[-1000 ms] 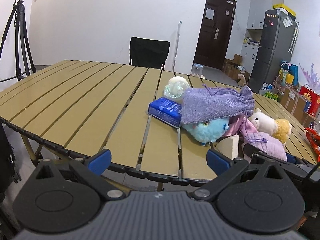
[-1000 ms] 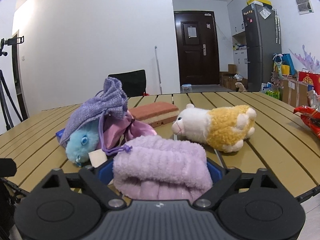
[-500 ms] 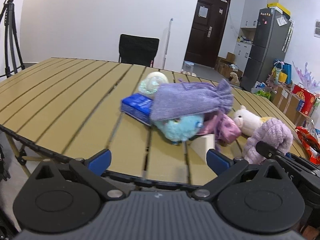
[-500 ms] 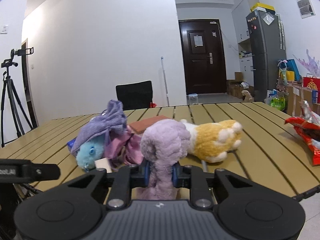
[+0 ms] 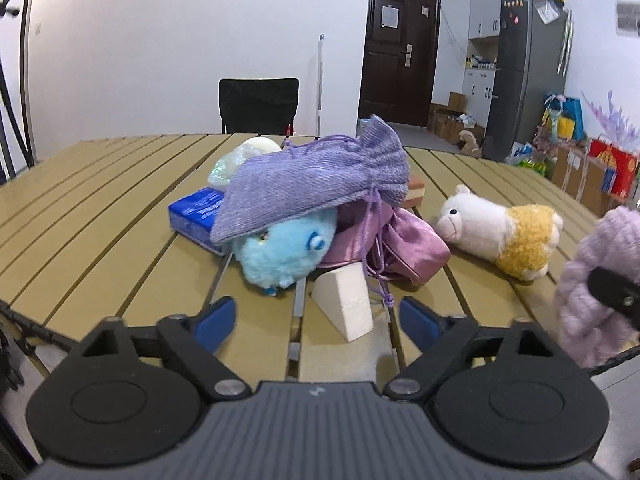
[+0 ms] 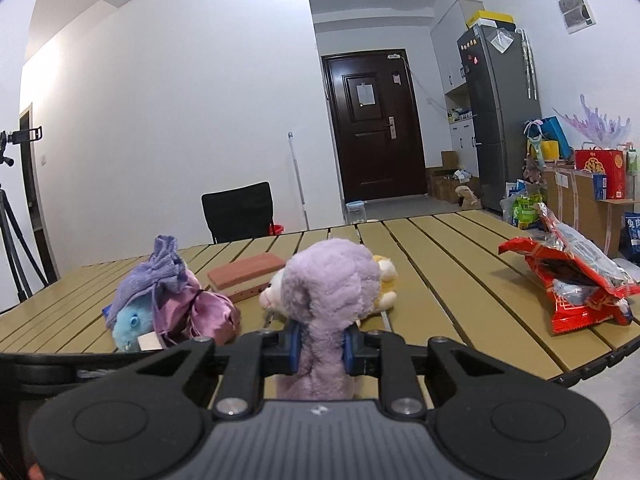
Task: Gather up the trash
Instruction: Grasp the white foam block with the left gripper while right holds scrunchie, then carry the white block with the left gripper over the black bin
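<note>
At frame centre I see a lavender drawstring pouch draped over a blue plush; its contents are hidden. My right tool is clamped on the purple plush. My left tool has just been closing, nothing between its jaws.

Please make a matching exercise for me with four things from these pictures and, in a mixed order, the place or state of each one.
Things:
1. fluffy purple cloth
2. cream wedge
3. blue plush toy
4. red snack bag

Places or states:
A. lying open, apart from the pile
B. squeezed in the right tool
C. partly under the purple pouch
D. standing before the open left tool

Pairs: 1-B, 2-D, 3-C, 4-A
</note>
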Motion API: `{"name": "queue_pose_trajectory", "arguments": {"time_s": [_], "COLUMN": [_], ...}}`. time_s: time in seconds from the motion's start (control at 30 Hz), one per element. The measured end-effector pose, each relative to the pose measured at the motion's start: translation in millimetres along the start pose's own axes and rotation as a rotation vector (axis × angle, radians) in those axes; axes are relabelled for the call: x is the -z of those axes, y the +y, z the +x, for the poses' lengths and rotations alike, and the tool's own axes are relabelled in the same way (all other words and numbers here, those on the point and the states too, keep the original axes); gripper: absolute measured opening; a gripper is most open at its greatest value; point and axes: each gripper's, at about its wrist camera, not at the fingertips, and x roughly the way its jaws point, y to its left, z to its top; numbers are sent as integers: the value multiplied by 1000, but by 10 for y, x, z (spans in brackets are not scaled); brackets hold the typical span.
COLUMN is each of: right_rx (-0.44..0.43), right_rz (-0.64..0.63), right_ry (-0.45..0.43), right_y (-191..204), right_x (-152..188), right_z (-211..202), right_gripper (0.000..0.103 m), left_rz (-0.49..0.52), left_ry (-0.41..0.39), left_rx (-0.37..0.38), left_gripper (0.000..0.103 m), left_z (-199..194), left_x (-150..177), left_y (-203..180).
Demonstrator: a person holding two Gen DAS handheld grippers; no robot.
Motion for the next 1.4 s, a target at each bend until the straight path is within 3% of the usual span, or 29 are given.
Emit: {"name": "queue_pose_trajectory", "arguments": {"time_s": [0.23,0.3,0.37,0.9,1.4], "right_rx": [-16,-22,-26,-54,-155], "right_rz": [-2,-6,-10,-28,-107], "right_ry": [13,15,16,8,-13], "right_y": [54,82,102,127,406], "right_x": [23,29,37,33,115], "right_z": [56,67,73,7,-541], "right_gripper": [19,19,19,19,19], "left_rz": [14,12,6,-16,-4], "left_ry": [1,-2,4,-30,-93], "left_rx": [-20,-11,19,84,155], "left_gripper": [56,45,22,20,20], "left_z": [167,177,176,-138,-875], "left_x": [11,4,-7,-62,26], "left_y": [-70,-63,-41,151,434]}}
